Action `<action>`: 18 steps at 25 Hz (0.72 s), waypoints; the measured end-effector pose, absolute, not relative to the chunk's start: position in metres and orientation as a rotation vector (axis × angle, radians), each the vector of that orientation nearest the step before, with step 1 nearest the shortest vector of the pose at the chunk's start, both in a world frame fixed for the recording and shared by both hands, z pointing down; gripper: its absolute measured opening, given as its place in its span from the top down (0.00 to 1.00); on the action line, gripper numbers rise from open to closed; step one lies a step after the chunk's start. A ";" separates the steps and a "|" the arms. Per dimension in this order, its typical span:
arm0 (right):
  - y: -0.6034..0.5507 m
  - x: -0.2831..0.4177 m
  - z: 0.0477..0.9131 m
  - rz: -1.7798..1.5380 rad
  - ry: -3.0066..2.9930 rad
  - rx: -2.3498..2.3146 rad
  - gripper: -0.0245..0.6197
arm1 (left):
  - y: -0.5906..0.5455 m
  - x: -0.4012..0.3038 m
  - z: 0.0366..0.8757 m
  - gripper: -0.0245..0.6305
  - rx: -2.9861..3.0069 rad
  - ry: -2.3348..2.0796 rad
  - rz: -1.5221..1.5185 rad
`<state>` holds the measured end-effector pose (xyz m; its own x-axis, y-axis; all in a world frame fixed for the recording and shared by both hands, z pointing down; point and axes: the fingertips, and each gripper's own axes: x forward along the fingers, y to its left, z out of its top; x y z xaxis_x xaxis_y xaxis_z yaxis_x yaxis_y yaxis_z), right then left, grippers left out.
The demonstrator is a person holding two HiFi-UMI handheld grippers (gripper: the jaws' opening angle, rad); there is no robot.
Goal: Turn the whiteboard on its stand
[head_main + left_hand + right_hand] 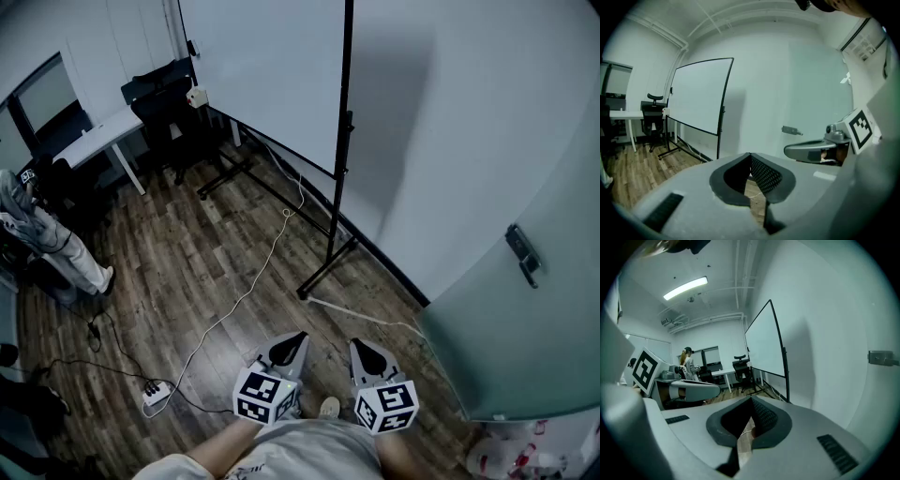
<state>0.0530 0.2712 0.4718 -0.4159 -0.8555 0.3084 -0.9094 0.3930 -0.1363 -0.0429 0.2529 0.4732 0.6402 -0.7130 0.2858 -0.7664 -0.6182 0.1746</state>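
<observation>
The whiteboard (267,70) stands on its black wheeled stand (326,267) by the white wall, a few steps ahead of me. Its black side post runs up the board's right edge. It also shows in the left gripper view as the whiteboard (698,93) and in the right gripper view as the whiteboard (764,345). My left gripper (298,336) and right gripper (356,343) are held low and close to my body, side by side, well short of the board. Both are shut with nothing between the jaws, seen as the left gripper (750,155) and right gripper (751,400).
A white cable (246,295) runs across the wood floor to a power strip (156,397). A desk (103,131) and an office chair (169,108) stand at the far left. A person (42,234) stands at the left. A door with a handle (522,253) is at my right.
</observation>
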 end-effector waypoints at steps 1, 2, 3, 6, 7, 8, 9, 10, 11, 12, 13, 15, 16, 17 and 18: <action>0.270 0.051 0.471 0.423 -2.459 1.580 0.96 | 0.252 -0.045 0.472 0.95 2.585 -1.193 0.275; 0.269 0.050 0.470 0.423 -2.459 1.582 0.96 | 0.252 -0.046 0.472 0.95 2.586 -1.193 0.278; 0.269 0.049 0.469 0.422 -2.458 1.585 0.96 | 0.252 -0.048 0.471 0.95 2.587 -1.192 0.280; 0.269 0.045 0.469 0.416 -2.455 1.586 0.96 | 0.252 -0.052 0.471 0.95 2.588 -1.190 0.281; 0.269 0.044 0.469 0.413 -2.454 1.585 0.96 | 0.251 -0.053 0.472 0.95 2.589 -1.190 0.280; 0.268 0.043 0.470 0.412 -2.452 1.587 0.96 | 0.251 -0.054 0.472 0.95 2.590 -1.189 0.279; 0.268 0.042 0.470 0.412 -2.450 1.592 0.96 | 0.251 -0.055 0.472 0.95 2.591 -1.188 0.278; 0.267 0.041 0.471 0.415 -2.448 1.602 0.96 | 0.250 -0.057 0.472 0.95 2.592 -1.186 0.277; 0.267 0.039 0.470 0.418 -2.448 1.616 0.96 | 0.250 -0.059 0.472 0.95 2.591 -1.183 0.275; 0.266 0.037 0.469 0.420 -2.451 1.630 0.96 | 0.250 -0.062 0.472 0.95 2.591 -1.181 0.272; 0.266 0.035 0.468 0.422 -2.455 1.641 0.96 | 0.251 -0.065 0.472 0.95 2.592 -1.178 0.269; 0.264 0.028 0.467 0.425 -2.460 1.650 0.96 | 0.250 -0.073 0.471 0.95 2.595 -1.174 0.267; 0.263 0.024 0.467 0.425 -2.460 1.649 0.96 | 0.249 -0.077 0.471 0.95 2.598 -1.172 0.268; 0.262 0.019 0.467 0.424 -2.458 1.647 0.96 | 0.248 -0.081 0.471 0.95 2.600 -1.170 0.266; 0.261 0.015 0.467 0.420 -2.459 1.644 0.96 | 0.247 -0.085 0.471 0.95 2.602 -1.168 0.263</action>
<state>0.0149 0.2613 0.4672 -0.3863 -0.8788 0.2801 -0.9220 0.3589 -0.1454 -0.0847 0.2467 0.4712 0.6573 -0.7016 0.2752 -0.7518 -0.6358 0.1750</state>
